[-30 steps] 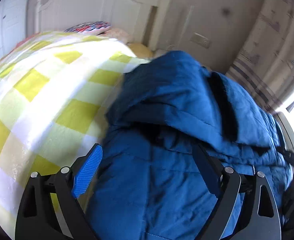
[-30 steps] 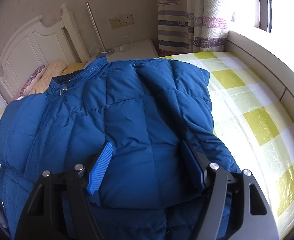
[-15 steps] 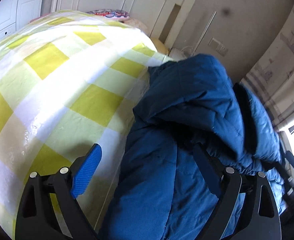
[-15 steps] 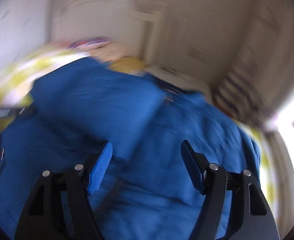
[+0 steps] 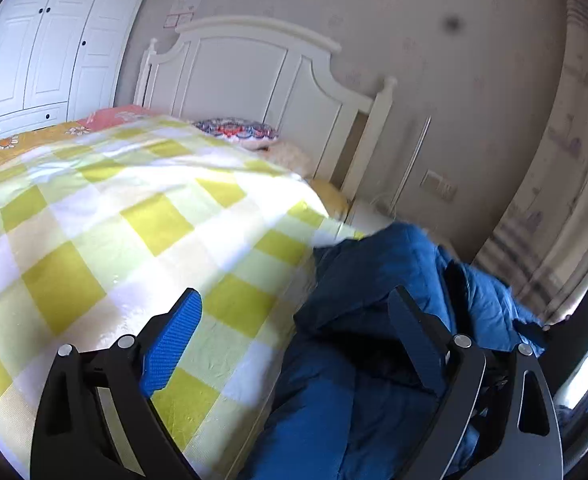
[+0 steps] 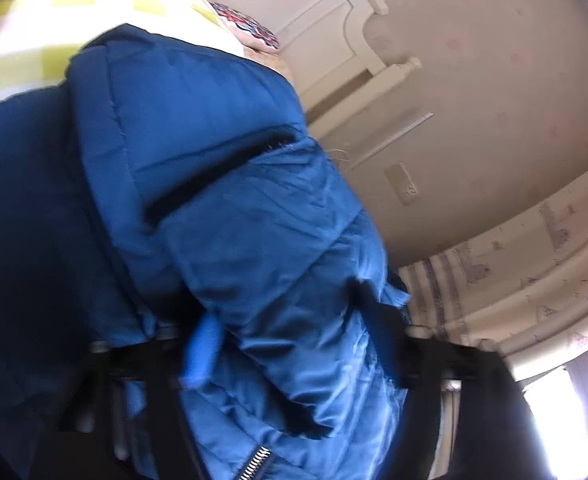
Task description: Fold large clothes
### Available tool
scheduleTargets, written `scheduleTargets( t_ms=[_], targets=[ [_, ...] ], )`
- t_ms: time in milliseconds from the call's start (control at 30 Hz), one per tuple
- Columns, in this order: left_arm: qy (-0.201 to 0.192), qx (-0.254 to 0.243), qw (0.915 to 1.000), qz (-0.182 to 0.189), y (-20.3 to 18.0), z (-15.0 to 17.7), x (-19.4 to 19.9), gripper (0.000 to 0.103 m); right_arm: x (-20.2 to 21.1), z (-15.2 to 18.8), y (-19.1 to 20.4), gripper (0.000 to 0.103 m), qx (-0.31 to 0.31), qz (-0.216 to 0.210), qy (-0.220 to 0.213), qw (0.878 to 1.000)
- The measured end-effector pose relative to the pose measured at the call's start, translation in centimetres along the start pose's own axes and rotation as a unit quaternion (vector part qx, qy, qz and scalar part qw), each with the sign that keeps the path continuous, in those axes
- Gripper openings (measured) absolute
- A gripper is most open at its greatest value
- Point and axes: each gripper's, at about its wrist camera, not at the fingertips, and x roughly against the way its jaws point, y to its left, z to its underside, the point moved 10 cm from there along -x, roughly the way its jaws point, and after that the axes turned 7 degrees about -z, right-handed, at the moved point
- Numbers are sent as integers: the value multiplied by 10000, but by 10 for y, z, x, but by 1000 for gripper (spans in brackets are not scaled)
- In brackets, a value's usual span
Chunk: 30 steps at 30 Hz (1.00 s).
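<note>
Left wrist view: left tongs (image 5: 294, 336) stood wide open, nothing between them, over the checked bedspread (image 5: 134, 216). Blue padded jacket (image 5: 374, 320) lay bunched on the bedspread's right side. Right wrist view, blurred: right tongs (image 6: 290, 352) had just been closing, jacket fabric between them; grip unclear.

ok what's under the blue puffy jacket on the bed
The yellow-and-white checked bedspread lies beneath the blue quilted puffer jacket. Whatever sits directly under its bunched folds is covered.
</note>
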Motion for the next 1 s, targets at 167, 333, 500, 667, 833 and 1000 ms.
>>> scheduleTargets(
  t_ms=[167,333,500,667,833,1000],
  targets=[
    [-76,-177,9998,-2,-4,4,2,90,54,8,-75,22,-2400,-1152,-1198,9564],
    [7,-52,10000,-14,4,6,-2,90,67,120,-190,22,-5861,-2374,-2095,7458],
    [105,-95,9999,-61,4,9,-7,91,8,214,-170,22,-6772,-2609,-1196,6775],
    [179,-80,9998,-107,7,12,-12,91,8,225,-170,21,-6961,-2746,-1448,6474],
    [242,-41,9996,-120,10,13,-14,91,31,223,-173,21,-6954,-2691,-1929,6379],
    [319,-45,9994,-112,12,15,-17,91,21,235,-154,20,-7025,-2299,-1111,6642]
  ],
)
